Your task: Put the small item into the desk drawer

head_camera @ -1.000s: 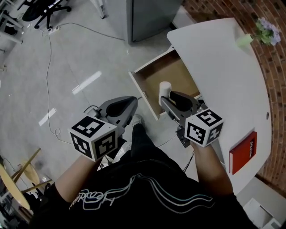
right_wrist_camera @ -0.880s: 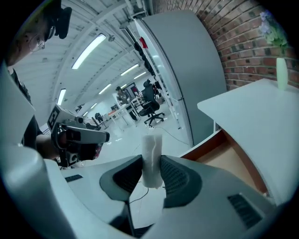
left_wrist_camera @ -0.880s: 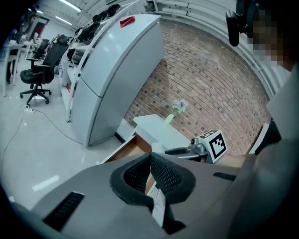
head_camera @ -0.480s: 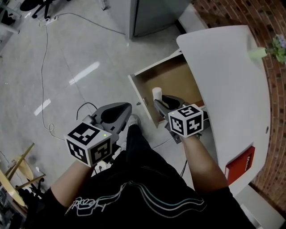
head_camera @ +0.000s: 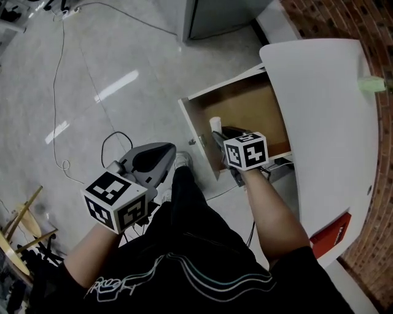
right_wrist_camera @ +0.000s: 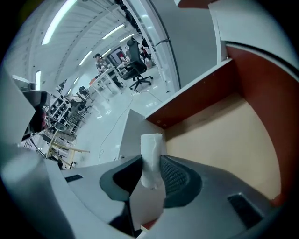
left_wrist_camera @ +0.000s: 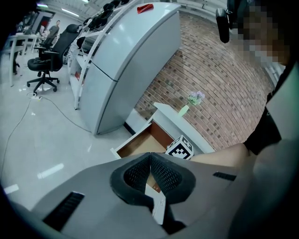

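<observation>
The small item (head_camera: pixel 215 124) is a white roll, held upright with my right gripper (head_camera: pixel 217 132) shut on it. It hangs just inside the front panel of the open desk drawer (head_camera: pixel 198 142), whose wooden bottom (head_camera: pixel 245 110) is bare. In the right gripper view the roll (right_wrist_camera: pixel 151 156) stands between the dark pads (right_wrist_camera: pixel 176 179) of that gripper (right_wrist_camera: pixel 152 164), with the drawer bottom (right_wrist_camera: pixel 229 135) beyond. My left gripper (head_camera: pixel 172 149) hangs over the floor left of the drawer, its jaws shut with nothing in them, as the left gripper view (left_wrist_camera: pixel 149 158) shows.
The white desk top (head_camera: pixel 331 116) spreads right of the drawer, with a red book (head_camera: pixel 334 236) near its edge and a green vase (head_camera: pixel 371 84) at the far side. A grey cabinet (head_camera: pixel 215 15) stands behind. A cable (head_camera: pixel 60 92) lies on the floor.
My right gripper has sunk lower with the roll, close to the drawer's front panel. The left gripper has hardly moved.
</observation>
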Tool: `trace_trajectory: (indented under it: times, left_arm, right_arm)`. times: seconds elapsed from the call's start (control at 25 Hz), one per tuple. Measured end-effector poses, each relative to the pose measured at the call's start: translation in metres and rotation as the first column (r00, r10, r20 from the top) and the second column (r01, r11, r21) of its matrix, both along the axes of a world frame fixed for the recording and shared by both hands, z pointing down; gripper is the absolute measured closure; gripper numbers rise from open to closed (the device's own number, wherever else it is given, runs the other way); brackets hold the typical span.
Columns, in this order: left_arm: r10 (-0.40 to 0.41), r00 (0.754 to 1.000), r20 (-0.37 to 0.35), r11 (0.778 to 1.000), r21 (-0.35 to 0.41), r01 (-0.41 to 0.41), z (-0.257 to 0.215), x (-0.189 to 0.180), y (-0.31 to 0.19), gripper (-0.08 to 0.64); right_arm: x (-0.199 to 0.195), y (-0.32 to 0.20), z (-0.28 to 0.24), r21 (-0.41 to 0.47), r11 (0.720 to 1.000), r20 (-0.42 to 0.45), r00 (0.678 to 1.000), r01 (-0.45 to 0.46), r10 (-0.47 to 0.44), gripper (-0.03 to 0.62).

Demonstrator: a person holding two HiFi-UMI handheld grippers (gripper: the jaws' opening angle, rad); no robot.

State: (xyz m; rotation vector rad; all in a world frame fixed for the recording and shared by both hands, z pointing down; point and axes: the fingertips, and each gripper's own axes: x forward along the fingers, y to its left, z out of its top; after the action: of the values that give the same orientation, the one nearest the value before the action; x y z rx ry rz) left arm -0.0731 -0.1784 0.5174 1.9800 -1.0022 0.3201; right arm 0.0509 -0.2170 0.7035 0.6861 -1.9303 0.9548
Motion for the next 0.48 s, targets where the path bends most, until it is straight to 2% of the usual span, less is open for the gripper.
trace_trajectory:
  times: [0.48]
  left_arm:
    - [-0.091,0.996,0.009,0.995,-0.047,0.091,0.038,-0.029,-0.007,0.538]
  right_arm:
    - [0.011,-0.005,0.093,-0.141,0.986,-0.160,0.981,0.091,-0.113,0.459]
